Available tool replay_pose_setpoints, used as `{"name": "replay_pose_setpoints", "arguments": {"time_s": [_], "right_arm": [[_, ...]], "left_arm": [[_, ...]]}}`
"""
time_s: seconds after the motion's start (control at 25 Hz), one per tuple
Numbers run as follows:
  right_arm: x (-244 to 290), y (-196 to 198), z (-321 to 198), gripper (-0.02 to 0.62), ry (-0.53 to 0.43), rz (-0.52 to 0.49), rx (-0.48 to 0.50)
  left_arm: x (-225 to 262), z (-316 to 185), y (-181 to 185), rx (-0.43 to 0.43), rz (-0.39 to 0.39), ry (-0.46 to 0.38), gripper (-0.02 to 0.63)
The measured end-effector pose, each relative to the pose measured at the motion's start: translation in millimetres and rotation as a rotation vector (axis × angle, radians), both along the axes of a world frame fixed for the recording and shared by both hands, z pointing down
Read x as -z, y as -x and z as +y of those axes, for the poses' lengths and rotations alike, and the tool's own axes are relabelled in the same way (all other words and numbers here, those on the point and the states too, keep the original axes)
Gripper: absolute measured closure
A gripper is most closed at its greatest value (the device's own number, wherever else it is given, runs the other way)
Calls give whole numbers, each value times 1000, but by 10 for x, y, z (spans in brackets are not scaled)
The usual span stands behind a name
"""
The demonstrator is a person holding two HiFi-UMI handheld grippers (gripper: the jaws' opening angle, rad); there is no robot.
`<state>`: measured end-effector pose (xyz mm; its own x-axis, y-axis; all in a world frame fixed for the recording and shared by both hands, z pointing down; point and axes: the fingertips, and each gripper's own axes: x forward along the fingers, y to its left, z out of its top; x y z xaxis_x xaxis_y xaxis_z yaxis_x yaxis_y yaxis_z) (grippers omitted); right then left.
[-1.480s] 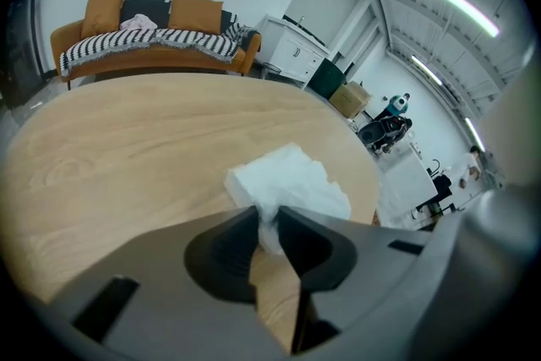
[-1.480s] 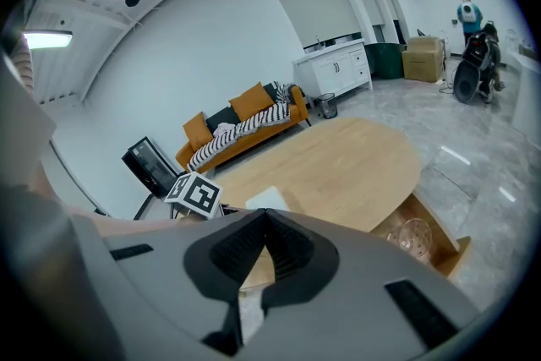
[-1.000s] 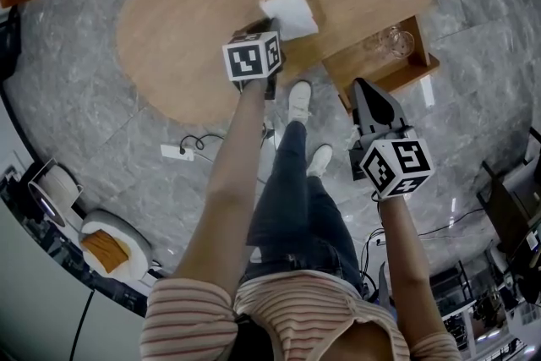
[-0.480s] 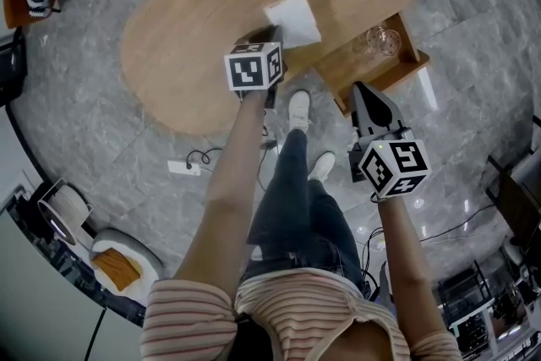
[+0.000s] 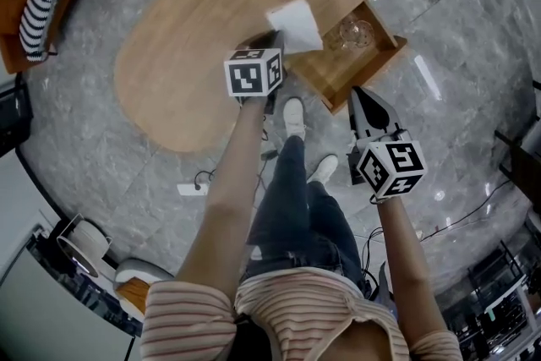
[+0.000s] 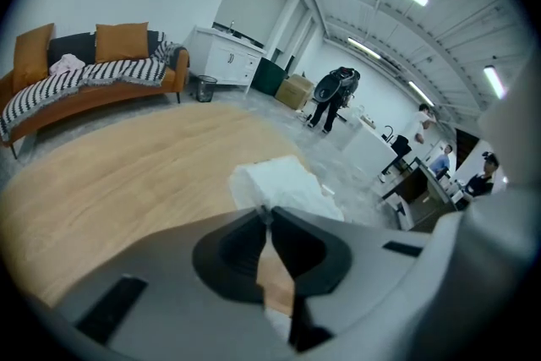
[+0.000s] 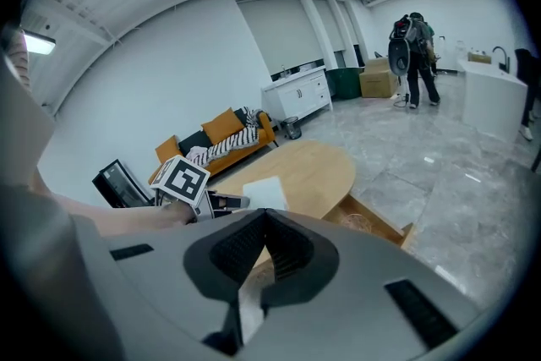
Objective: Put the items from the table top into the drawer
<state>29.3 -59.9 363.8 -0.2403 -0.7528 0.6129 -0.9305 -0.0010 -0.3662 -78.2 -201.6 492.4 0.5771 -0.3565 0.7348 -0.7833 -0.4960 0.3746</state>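
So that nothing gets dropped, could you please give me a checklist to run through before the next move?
1. Hold of the left gripper on the white folded cloth: ok.
2. The light wooden drawer open: ok.
3. Bare floor in the drawer beside the clear glass: ok.
4. Shut, empty right gripper clear of the drawer: ok.
5. Cloth above the drawer: not ok, it hangs at the edge of the oval wooden table.
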Motion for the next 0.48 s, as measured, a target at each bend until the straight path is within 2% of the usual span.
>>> {"name": "replay_pose_setpoints", "arguments": {"time_s": [0.48], "right_arm": [[0,-651,493,588,7,11,-177]], "left_arm": [[31,456,-972,-213,12,12,577]]}}
